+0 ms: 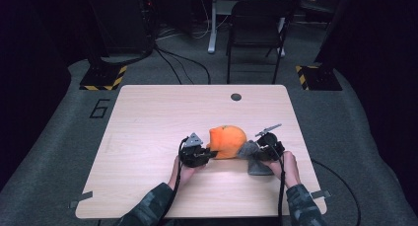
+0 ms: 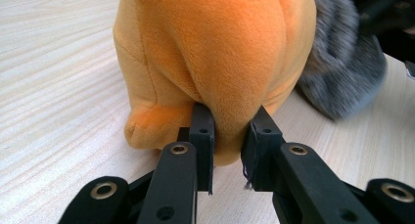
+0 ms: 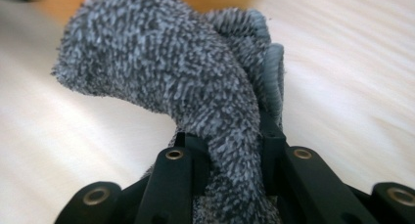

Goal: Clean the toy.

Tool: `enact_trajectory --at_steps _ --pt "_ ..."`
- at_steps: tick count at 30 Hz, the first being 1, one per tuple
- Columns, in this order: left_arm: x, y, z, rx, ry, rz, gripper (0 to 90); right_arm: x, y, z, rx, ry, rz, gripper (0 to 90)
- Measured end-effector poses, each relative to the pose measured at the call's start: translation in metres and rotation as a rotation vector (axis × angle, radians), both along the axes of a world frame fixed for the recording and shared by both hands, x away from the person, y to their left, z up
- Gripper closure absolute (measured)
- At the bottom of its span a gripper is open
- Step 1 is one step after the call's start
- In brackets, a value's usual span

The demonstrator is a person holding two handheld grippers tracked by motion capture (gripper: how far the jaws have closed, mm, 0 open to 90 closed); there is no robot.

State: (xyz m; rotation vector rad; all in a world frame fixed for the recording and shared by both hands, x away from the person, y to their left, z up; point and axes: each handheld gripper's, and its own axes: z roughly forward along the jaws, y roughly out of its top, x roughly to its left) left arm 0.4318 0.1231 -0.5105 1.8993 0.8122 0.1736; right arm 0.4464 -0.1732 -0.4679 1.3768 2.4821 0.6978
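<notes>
Left gripper view shows the left gripper (image 2: 229,136) pinching a fold of the soft, light orange plush toy (image 2: 215,53), while the right gripper (image 3: 230,145) clamps what looks like a limp grey fuzzy sock (image 3: 195,82); grip both by bunched fabric.

High view: table (image 1: 148,137) lit from above, room around it dark, whole frame soft. Left gripper view is sharp up close; grey fuzzy cloth (image 2: 342,72) at far right blurs. Right gripper view: background washed out, motion-smeared.

plush toy (image 1: 226,141) on table (image 1: 148,137), sock (image 1: 252,157) right
</notes>
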Motion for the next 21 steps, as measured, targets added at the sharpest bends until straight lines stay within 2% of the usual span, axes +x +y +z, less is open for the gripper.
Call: enact_trajectory --at_steps 3,5,7,8,9,12,14,18,19,21 --pt "0.0 -0.001 0.0 0.001 -0.004 0.003 76.5 0.007 -0.01 -0.004 -0.016 -0.016 -0.065 73.0" --pt "0.0 -0.001 0.0 0.003 -0.006 0.003 76.4 0.007 -0.013 -0.001 -0.016 -0.035 -0.092 72.9" --pt "0.0 -0.001 0.0 0.005 -0.006 0.0 76.3 0.003 -0.014 0.009 -0.009 -0.075 -0.117 73.0" --pt "-0.001 -0.001 0.0 0.002 -0.007 0.005 76.3 0.0 -0.014 0.018 0.01 -0.096 -0.119 72.9" --pt "-0.001 -0.001 0.0 0.008 -0.007 -0.001 76.3 -0.003 -0.013 0.028 0.029 -0.138 -0.121 72.9" --pt "-0.002 -0.003 0.0 0.014 -0.022 0.003 76.2 -0.017 0.002 0.057 0.095 -0.224 -0.077 73.0" --pt "-0.001 -0.003 0.001 0.017 -0.02 -0.001 76.1 -0.024 0.022 0.071 0.1 -0.259 -0.016 73.0" --pt "-0.001 -0.002 0.0 0.016 -0.029 -0.001 75.8 -0.024 0.062 0.074 0.071 -0.246 0.066 73.1" --pt "-0.001 -0.003 0.0 0.009 -0.021 0.004 75.5 -0.02 0.068 0.071 0.044 -0.249 0.069 73.3" --pt "0.0 -0.001 -0.001 0.005 -0.018 -0.005 74.4 -0.013 0.076 0.063 0.008 -0.208 0.066 73.7"
